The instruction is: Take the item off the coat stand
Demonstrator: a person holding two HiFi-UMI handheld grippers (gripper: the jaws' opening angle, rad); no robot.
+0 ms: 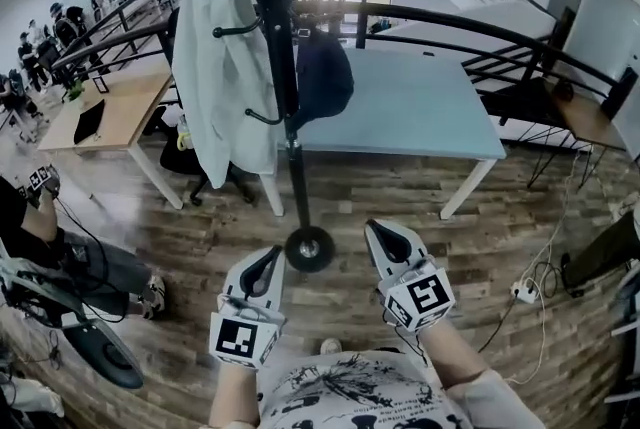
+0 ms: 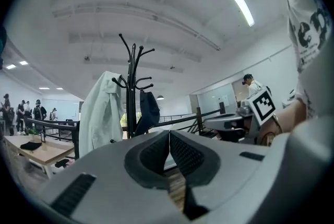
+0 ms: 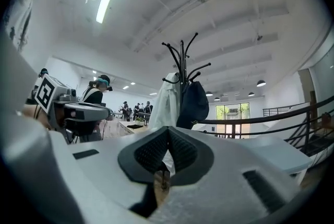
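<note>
A black coat stand [image 1: 285, 67] rises from a round base [image 1: 308, 248] on the wooden floor just ahead of me. A pale green jacket [image 1: 220, 67] hangs on its left side and a dark navy bag [image 1: 322, 77] on its right. The left gripper view shows the stand [image 2: 131, 87], jacket [image 2: 102, 116] and bag [image 2: 148, 112] some way off. The right gripper view has the jacket [image 3: 167, 105] and bag [image 3: 194, 103] too. My left gripper [image 1: 265, 267] and right gripper [image 1: 388, 242] are held low, either side of the base, both shut and empty.
A light blue table [image 1: 420, 107] stands behind the stand, with a black curved railing [image 1: 450, 22] over it. A wooden desk [image 1: 110, 112] and a chair are at left. A person sits on the floor at far left [image 1: 60, 257]. Cables and a power strip [image 1: 525, 292] lie at right.
</note>
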